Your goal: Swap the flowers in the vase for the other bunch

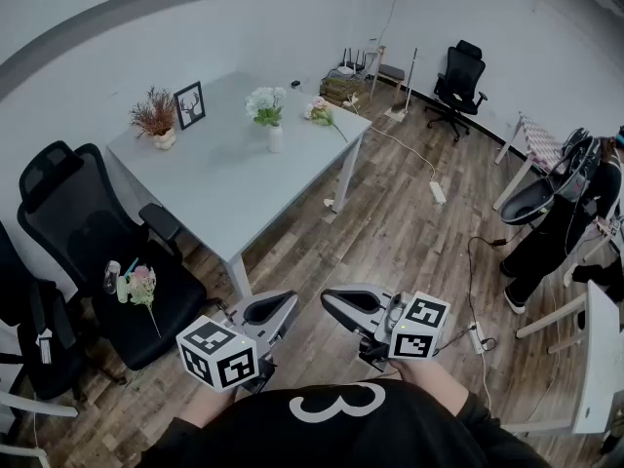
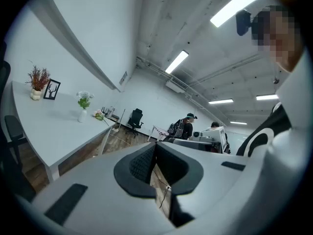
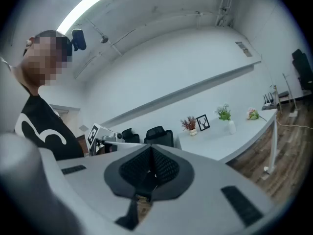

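A white vase (image 1: 275, 138) with white and green flowers (image 1: 264, 103) stands on the grey table (image 1: 224, 183). A pink bunch (image 1: 319, 112) lies near the table's far right edge. Another pink bunch (image 1: 142, 286) lies on the seat of a black chair (image 1: 117, 291). My left gripper (image 1: 271, 312) and right gripper (image 1: 343, 305) hang side by side well short of the table, both shut and empty. The left gripper view shows the vase (image 2: 82, 115) far off beyond the left gripper (image 2: 155, 148). The right gripper view shows the vase (image 3: 231, 127) beyond the right gripper (image 3: 150, 151).
A dried plant in a pot (image 1: 156, 117) and a framed deer picture (image 1: 189, 104) stand at the table's far left. A second office chair (image 1: 458, 84), a power strip (image 1: 438, 192) with cables on the wooden floor, and a person (image 1: 561, 213) are to the right.
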Demonstrator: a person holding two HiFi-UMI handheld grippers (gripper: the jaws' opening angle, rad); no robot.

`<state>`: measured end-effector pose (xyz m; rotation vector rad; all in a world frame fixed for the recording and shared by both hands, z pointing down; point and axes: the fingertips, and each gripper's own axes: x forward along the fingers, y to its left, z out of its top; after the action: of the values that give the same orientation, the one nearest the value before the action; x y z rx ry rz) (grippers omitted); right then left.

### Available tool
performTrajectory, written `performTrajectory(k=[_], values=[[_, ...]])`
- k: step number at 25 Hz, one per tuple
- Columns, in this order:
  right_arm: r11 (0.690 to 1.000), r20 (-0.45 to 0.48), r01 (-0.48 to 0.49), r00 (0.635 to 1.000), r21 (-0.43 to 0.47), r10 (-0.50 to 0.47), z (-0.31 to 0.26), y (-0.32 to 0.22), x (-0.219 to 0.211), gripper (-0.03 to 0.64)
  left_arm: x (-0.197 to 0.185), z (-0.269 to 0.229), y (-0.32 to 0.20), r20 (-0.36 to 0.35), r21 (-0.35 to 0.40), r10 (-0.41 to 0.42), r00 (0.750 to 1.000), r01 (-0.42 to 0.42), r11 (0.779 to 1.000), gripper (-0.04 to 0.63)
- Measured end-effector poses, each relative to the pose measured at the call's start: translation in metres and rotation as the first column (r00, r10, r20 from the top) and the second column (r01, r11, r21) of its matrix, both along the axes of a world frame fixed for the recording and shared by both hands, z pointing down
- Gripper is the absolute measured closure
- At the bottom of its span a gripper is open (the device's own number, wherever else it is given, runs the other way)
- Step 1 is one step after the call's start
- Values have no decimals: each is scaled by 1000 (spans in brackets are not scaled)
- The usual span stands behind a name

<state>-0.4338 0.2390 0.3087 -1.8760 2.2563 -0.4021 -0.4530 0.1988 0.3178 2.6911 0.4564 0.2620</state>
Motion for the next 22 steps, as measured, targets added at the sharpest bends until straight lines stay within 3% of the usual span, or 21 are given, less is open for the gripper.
performTrajectory(k=[12,17,22], values=[[999,-9,-42,999,-26,42,-2,-2,10,609,13,9,0,17,-47,28,999,-27,999,584],[993,17,-116,993,2,116,-2,-1,36,609,31,7,4,13,-33,35,999,-34,999,584],[995,63,-98,993,10,97,12,1,71,609,60,12,2,24,-31,17,1000,-16,999,584]])
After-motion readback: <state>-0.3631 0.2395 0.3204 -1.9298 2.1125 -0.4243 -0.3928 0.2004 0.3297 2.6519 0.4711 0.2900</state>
